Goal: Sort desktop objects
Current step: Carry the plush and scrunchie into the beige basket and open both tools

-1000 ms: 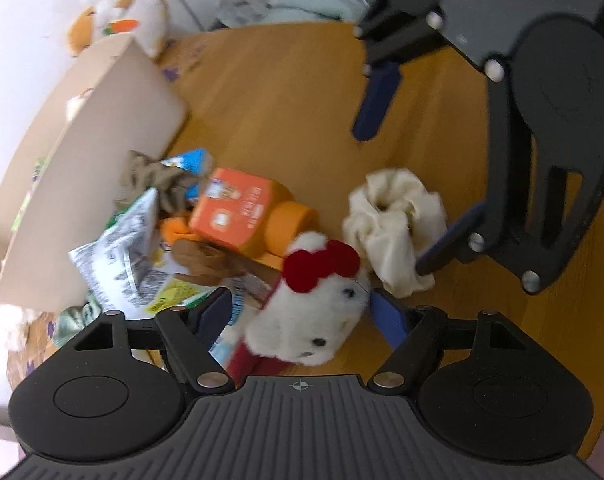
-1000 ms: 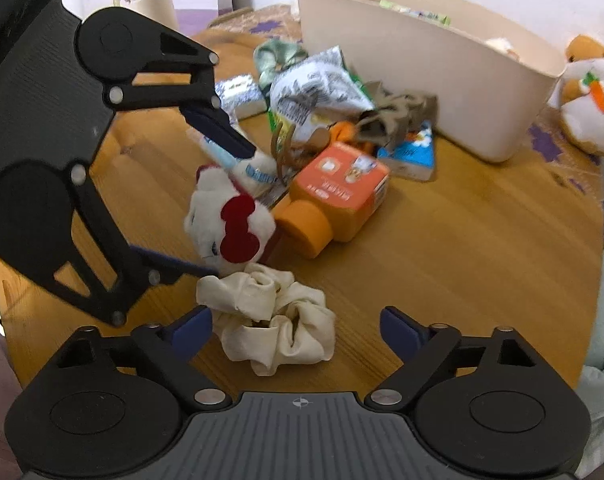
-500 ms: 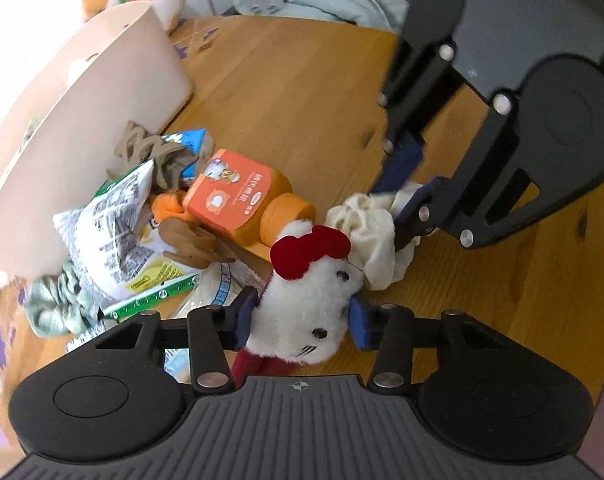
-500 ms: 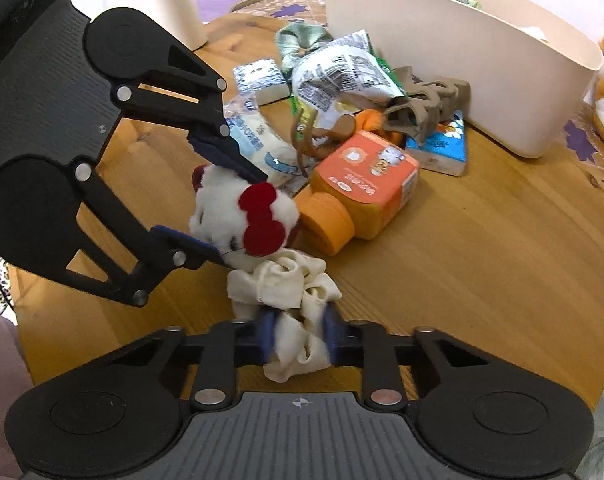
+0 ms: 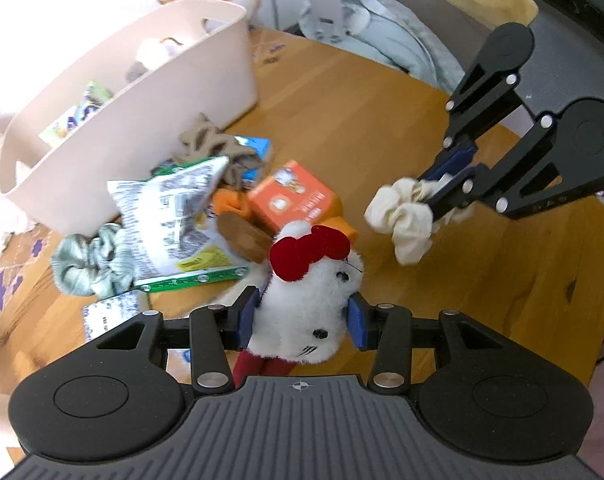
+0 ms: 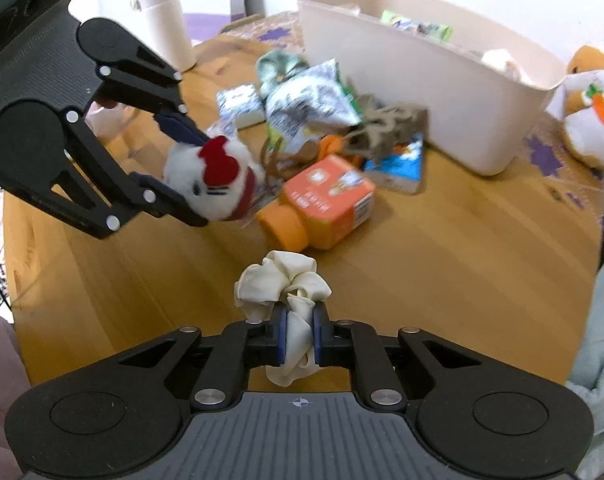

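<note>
My left claw is clamped on the white plush cat toy with the red bow, lifted just above the round wooden surface. My right claw is pinched tight on the cream fabric scrunchie, also clear of the wood. The beige plastic bin stands behind the orange carton and the clutter.

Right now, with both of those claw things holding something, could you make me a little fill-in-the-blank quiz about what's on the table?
1. The left gripper is shut on a white plush toy with a ____ bow.
2. The right gripper is shut on a cream ____.
3. The orange bottle is ____ on the table.
4. The green scrunchie lies outside the ____.

Missing words: red; scrunchie; lying; bin
</note>
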`<state>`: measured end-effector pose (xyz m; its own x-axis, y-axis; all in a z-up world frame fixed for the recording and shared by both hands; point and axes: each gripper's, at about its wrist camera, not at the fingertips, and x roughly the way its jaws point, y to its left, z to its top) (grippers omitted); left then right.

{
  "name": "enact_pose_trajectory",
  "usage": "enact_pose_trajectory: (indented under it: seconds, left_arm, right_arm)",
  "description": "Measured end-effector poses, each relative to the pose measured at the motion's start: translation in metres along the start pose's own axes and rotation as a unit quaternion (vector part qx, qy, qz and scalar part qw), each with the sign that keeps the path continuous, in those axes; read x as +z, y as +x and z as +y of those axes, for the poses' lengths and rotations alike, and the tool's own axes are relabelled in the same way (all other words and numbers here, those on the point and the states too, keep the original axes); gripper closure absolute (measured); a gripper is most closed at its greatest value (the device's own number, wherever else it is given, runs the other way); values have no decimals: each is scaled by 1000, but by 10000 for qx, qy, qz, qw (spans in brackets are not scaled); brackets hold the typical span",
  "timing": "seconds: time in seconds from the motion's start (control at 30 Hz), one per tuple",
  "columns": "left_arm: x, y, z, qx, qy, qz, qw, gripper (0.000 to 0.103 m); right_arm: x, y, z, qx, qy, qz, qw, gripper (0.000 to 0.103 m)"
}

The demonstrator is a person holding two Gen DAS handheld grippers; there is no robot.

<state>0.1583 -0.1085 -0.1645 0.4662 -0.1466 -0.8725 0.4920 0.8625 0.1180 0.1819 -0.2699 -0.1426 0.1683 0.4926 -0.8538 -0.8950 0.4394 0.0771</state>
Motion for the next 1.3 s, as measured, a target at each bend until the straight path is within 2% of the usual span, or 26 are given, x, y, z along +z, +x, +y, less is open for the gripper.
enact_pose_trajectory:
  seconds: [0.27,0.5,0.73,0.97,1.13,1.3]
  left_arm:
    - [10,-22,25,282,-285,-198,9990,57]
    - [24,-43,61,731,-316,-444,9958,57]
    - [41,-56,104,1182,-356,-621,9904,57]
    - [70,-68,141,1502,-478,-951,9829,56]
    - [93,-59,153,1632,-804,-1015,9781,56]
    - [113,-47,157,1552,-1112,-1124,9752,56]
  right_arm:
    - [18,-24,-32,-406,31,-387,9984,91]
    - [37,-35,-60,-725,30,-557,9958,91]
    - [58,-48,-90,-1082,169,-815,9906,91]
    - [95,-61,-121,-1478,514,-1217,9801,91]
    - [124,-63,-131,-1580,583,-1558,9733,91]
    - [154,-49,-127,-1595,471,-1664,9719,91]
